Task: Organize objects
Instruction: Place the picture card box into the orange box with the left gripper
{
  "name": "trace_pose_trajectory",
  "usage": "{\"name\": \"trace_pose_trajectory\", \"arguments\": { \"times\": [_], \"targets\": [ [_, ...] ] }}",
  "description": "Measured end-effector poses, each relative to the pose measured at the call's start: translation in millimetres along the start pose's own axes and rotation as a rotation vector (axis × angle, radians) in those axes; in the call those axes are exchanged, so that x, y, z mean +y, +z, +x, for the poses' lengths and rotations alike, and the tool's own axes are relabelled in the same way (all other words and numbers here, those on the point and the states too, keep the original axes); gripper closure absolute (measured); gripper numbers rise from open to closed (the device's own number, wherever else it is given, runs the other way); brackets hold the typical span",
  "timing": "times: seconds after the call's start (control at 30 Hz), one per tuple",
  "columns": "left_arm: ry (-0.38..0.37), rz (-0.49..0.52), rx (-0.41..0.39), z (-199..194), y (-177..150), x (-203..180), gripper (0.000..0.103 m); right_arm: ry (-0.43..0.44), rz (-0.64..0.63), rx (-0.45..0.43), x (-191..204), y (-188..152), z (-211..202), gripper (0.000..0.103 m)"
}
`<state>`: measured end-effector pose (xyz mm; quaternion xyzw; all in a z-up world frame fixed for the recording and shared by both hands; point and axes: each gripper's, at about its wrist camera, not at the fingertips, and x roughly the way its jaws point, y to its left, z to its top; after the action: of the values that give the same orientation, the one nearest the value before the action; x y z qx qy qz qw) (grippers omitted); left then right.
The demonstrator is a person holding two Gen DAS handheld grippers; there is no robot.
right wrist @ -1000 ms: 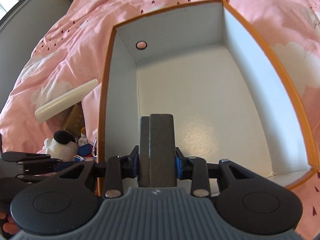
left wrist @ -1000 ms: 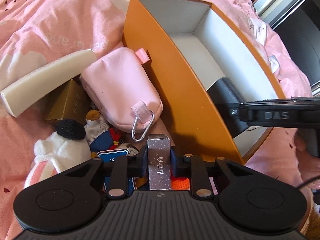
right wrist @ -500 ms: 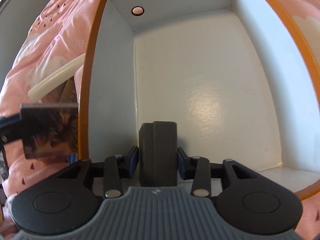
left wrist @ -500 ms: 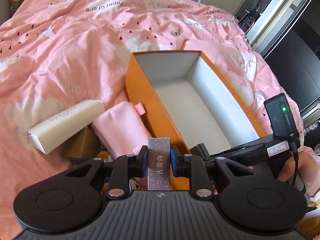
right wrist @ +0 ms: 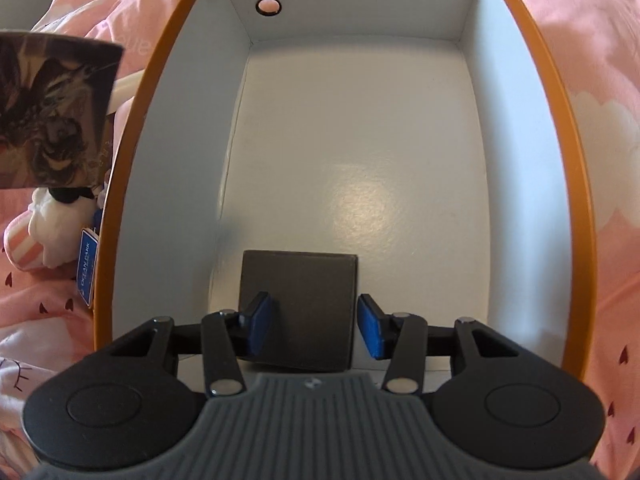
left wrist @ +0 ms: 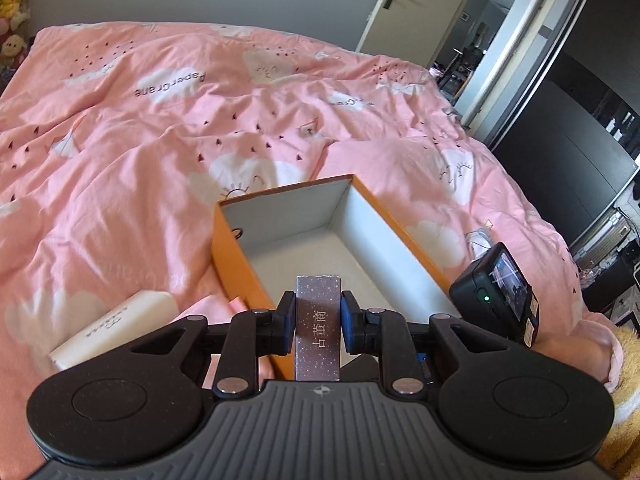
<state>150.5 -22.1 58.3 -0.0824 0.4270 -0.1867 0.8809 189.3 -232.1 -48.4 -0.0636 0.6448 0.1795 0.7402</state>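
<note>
Orange box is sitting open on the pink bed, its white floor now taking a first item: the dark flat case is lying near the box's closest end, where a second ago the right gripper was clamping it. Those blue fingers are opening, clear of the case on both sides, so that placement looks done. Above, the left gripper is rising over the rim, fingers narrow, holding a sparkly slim carton, probably next in.
</note>
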Motion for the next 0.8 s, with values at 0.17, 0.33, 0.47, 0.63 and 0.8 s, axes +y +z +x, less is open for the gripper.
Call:
{"name": "trace_pose_trajectory", "arguments": {
  "times": [0.17,0.33,0.47,0.63,0.8],
  "targets": [
    [-0.028,0.022,0.044,26,2,-11,0.078,0.039,0.077,0.081,-26,6,10,0.050],
    [-0.045,0.032,0.089,47,-1,-16,0.078,0.151,0.092,0.115,-30,4,20,0.067],
    [-0.040,0.064,0.120,57,-2,-19,0.078,0.211,0.044,0.109,-19,2,22,0.077],
    [-0.051,0.117,0.176,73,-6,-25,0.078,0.212,0.012,0.086,-20,2,19,0.076],
    [-0.048,0.261,0.205,94,-13,-43,0.078,0.101,-0.005,0.016,-38,-1,-8,0.075]
  ]
}}
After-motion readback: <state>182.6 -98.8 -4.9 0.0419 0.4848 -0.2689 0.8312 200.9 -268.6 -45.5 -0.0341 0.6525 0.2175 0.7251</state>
